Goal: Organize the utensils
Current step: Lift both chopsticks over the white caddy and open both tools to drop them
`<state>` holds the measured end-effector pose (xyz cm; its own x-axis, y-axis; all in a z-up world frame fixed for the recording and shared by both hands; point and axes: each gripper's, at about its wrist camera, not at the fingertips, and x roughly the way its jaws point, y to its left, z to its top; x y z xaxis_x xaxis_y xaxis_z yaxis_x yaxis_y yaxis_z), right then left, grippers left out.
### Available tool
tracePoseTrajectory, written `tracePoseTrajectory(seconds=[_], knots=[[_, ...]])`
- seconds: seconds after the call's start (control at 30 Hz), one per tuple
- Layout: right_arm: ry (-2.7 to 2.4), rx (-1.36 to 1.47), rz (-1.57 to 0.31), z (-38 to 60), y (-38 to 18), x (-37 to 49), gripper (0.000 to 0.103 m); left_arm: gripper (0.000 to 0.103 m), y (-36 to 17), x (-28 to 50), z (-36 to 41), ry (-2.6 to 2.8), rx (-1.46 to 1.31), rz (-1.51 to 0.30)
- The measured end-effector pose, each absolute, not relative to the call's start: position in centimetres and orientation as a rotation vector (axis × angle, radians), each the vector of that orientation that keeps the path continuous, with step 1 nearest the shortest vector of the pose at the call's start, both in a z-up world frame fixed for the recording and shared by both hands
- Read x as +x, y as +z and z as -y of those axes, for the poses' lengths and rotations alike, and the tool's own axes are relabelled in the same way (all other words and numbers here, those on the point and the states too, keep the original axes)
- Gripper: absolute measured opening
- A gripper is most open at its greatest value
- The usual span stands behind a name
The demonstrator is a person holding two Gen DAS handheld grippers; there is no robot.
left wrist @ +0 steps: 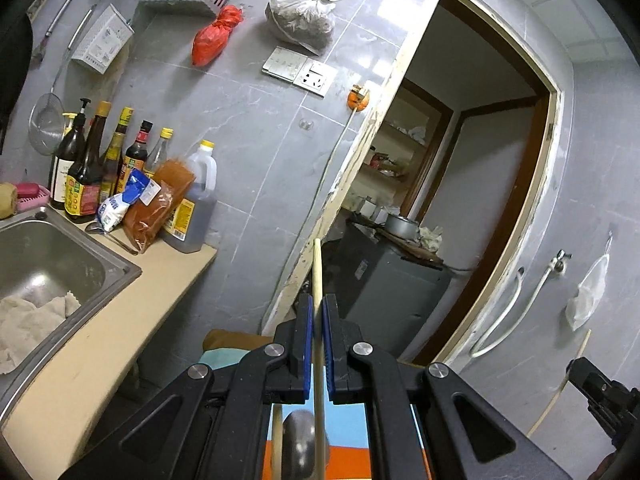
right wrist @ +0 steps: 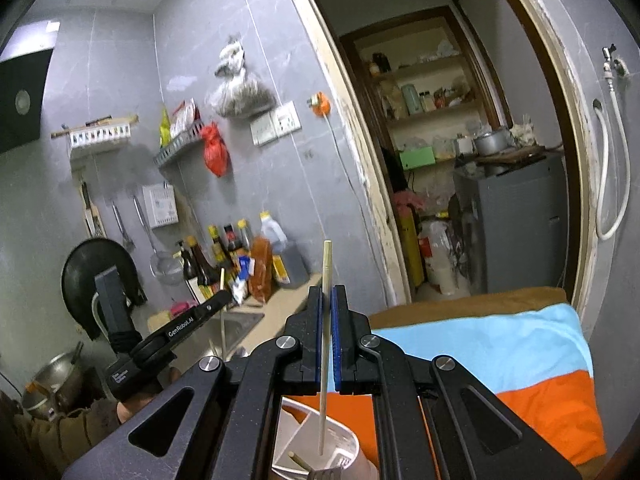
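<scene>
The right gripper (right wrist: 328,300) is squeezed tight on a chopstick (right wrist: 325,344), and its thin end hangs just inside the white holder (right wrist: 340,456), right above it. The left gripper (left wrist: 318,312) is squeezed tight on another chopstick (left wrist: 318,276), up above the holder too. One stick (right wrist: 298,460) already lies in the holder, so I think the job is partly done, with these two left to drop in

"GenRobot.AI" in white along black arm of left gripper (right wrist: 222,280), right wrist view; bottle labels (left wrist: 82,196) and wall boxes too blurred to read
</scene>
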<state>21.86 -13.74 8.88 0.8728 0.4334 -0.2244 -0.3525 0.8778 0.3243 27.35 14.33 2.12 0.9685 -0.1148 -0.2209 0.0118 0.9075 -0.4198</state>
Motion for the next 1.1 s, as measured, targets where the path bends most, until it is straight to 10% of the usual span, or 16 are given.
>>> tracePoseTrajectory(seconds=[0.5, 0.63, 0.83, 1.1], knots=[[0.438, 0.254, -0.426, 12.0, 5.2, 22.7, 0.011, 0.010, 1.8, 25.3, -13.3, -0.082, -0.323, -0.308], [0.440, 0.296, -0.418, 12.9, 4.8, 22.2, 0.036, 0.055, 2.3, 24.5, -13.2, -0.100, -0.344, -0.320], [0.402, 0.318, -0.382, 14.9, 5.5, 21.0, 0.038, 0.071, 3.1, 23.2, -12.2, -0.103, -0.346, -0.336], [0.280, 0.286, -0.306, 19.3, 7.5, 17.9, 0.075, 0.102, 4.8, 20.4, -8.8, -0.090, -0.296, -0.305]])
